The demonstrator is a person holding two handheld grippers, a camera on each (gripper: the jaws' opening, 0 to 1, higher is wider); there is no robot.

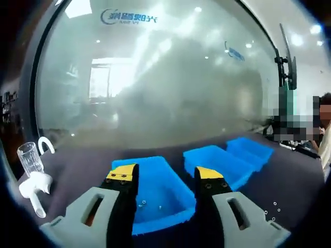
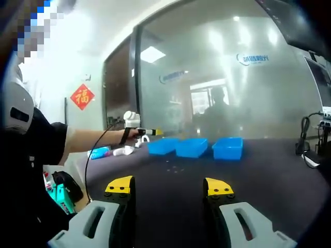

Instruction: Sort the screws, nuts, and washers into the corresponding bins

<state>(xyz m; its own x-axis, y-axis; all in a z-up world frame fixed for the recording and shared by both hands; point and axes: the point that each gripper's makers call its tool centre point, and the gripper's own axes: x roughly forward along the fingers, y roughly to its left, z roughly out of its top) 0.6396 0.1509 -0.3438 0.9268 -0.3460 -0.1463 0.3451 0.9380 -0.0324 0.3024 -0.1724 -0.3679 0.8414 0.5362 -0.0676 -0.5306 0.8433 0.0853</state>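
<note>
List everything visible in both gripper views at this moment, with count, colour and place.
Bins: three, blue, in a row on the table; small bits of hardware lie in the nearest one.
Loose hardware: several small pieces, pale, on the table right of the bins in the left gripper view.
Table: one, dark purple-grey.
Clear tube: one, on a white holder at the table's left edge.
Glass wall: frosted, behind the table.
Red sign: one, on the wall.
Left gripper: jaws open, over the nearest bin.
Right gripper: jaws open, above bare table.
Arm: person's, reaching toward the bins.
</note>
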